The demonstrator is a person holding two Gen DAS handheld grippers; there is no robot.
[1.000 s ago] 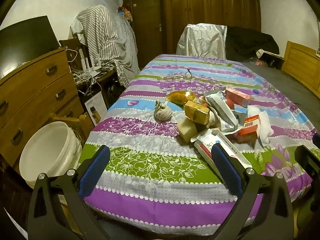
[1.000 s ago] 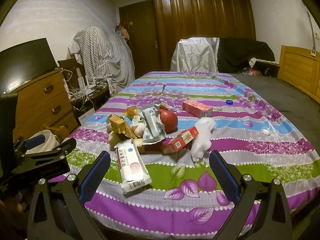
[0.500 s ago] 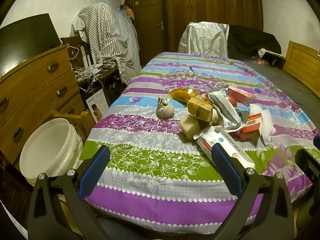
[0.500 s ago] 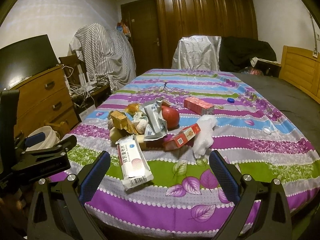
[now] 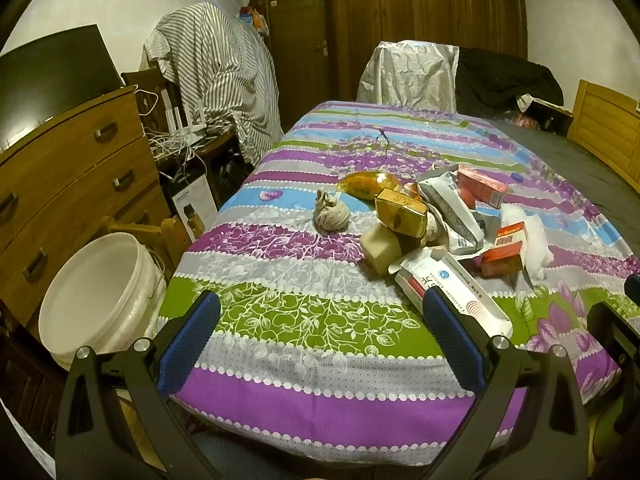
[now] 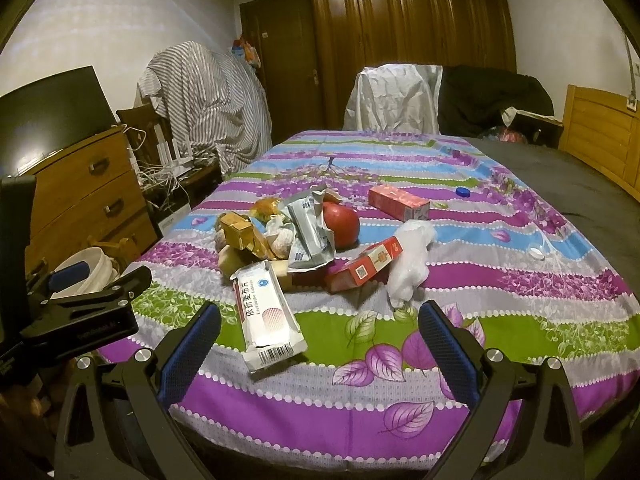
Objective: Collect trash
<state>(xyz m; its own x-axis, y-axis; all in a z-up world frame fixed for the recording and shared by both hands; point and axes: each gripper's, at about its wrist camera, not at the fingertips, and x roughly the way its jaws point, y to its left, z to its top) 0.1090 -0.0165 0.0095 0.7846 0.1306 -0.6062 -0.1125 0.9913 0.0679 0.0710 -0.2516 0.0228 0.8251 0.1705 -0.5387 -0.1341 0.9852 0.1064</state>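
Both views have crept closer to the trash pile (image 6: 304,248) at twelve o'clock. The left gripper (image 5: 320,334) and right gripper (image 6: 318,338) stay spread apart, empty; collection has not begun, with the white bucket (image 5: 100,296) waiting at nine o'clock.

A home bedroom: wooden wardrobe (image 5: 424,28), dresser (image 5: 68,184), clothes-draped chair (image 5: 216,80).

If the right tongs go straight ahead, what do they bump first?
Probably the long white medicine box, lying nearest the open right tongs, just left of their centre line. Depth is hard to judge; dead centre is bare bedspread.
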